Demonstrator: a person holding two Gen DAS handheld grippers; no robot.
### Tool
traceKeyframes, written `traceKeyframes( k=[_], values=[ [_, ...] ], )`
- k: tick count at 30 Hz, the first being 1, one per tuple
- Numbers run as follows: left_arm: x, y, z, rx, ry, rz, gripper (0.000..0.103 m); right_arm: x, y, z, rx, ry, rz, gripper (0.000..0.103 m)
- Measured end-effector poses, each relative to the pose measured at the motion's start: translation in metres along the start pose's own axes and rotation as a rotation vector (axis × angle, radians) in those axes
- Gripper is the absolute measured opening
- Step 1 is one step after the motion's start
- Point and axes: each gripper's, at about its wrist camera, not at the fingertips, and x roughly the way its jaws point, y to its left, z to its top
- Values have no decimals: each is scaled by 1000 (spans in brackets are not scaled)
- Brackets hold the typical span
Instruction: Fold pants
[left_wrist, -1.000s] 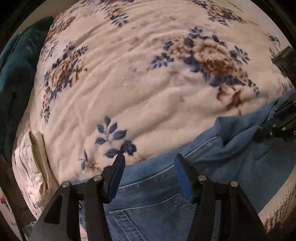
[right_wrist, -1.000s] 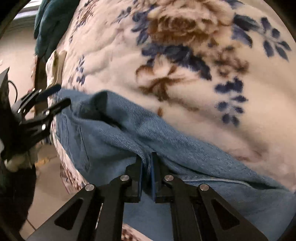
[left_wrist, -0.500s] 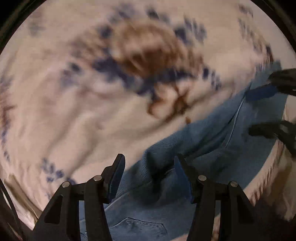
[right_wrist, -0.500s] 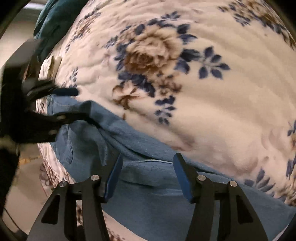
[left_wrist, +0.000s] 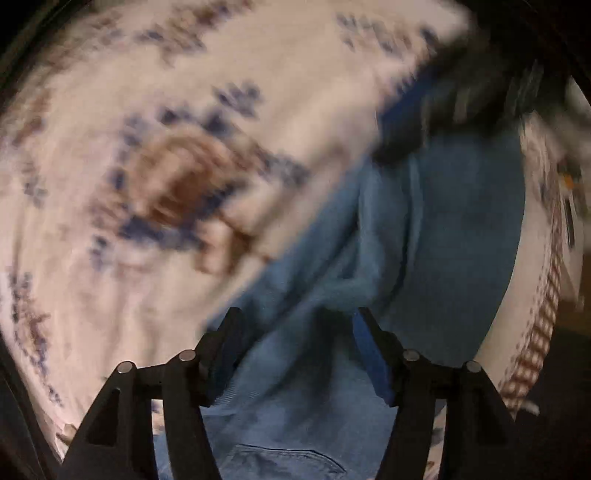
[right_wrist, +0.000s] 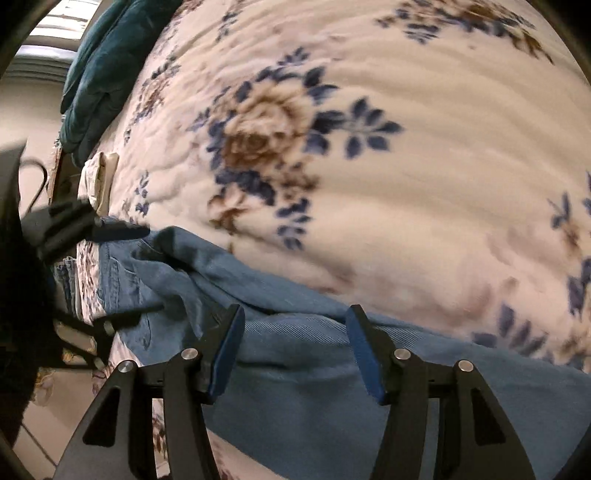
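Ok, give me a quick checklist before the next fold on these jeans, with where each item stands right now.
1. Left tongs open over the blue denim jeans: ok; jaws have just been opening further.
2. Right tongs open, nothing pinched: ok; they have just let go.
3. Jeans lying flat: not ok, a ridge is bunched up.
4. Jeans fully on the cream floral blanket: cannot tell.
5. Left view sharp enough to aim: not ok, blurred.
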Motion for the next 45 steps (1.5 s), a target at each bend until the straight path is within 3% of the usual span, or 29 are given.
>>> traceKeyframes(
  k=[2, 3, 5, 6, 9, 13, 17, 18, 21, 24, 25, 26, 27, 30, 31, 33, 34, 38, 41, 45],
  values=[
    [27, -8, 2, 20, 56, -5, 59, -7, -7, 3, -18, 15, -18, 61],
    [37, -10, 3, 21, 69, 3, 52, -4, -5, 6, -29, 19, -30, 61],
    [41, -15, 2, 4, 35, -11, 29, -5, -2, 12, -49, 26, -30, 61],
    [39, -21, -3, 5, 11, 18, 22, -5, 1, 15, -61, 26, -29, 61],
    [22, -49, -28, 7, -82, 127, 10, 0, 11, 24, -92, 35, -6, 61],
    [-1, -84, -59, -53, -179, 272, 9, 19, 37, 33, -190, 92, 17, 61],
    [-3, -103, -65, -149, -206, 327, 9, 50, 70, 31, -319, 198, -5, 59],
    [-6, -103, -68, -166, -217, 342, 9, 55, 77, 29, -356, 210, -12, 54],
    [-8, -111, -68, -180, -226, 392, 9, 75, 92, 21, -472, 245, -70, 46],
    [-6, -117, -74, -196, -218, 393, 9, 88, 103, 10, -594, 227, -150, 44],
    [-7, -116, -72, -201, -218, 390, 9, 89, 105, 7, -621, 199, -186, 21],
    [-6, -117, -72, -203, -215, 385, 9, 87, 102, 8, -602, 164, -203, 5],
    [-8, -115, -71, -201, -214, 387, 9, 82, 95, 14, -543, 127, -220, 1],
    [-9, -114, -69, -211, -221, 374, 9, 62, 64, 35, -375, 17, -254, 1],
    [-9, -108, -66, -211, -224, 376, 9, 55, 53, 42, -327, 17, -219, 1],
    [-11, -106, -64, -212, -227, 377, 9, 44, 45, 47, -265, 90, 25, 1],
    [-12, -93, -62, -212, -230, 378, 9, 41, 49, 45, -293, 100, 29, 4],
    [-15, -90, -60, -197, -231, 400, 9, 56, 73, 27, -501, 177, -133, 24],
    [-17, -86, -61, -186, -227, 407, 9, 68, 82, 13, -603, 229, -171, 24],
    [-15, -87, -64, -168, -219, 408, 9, 70, 97, -9, -772, 234, -221, 25]
  ],
)
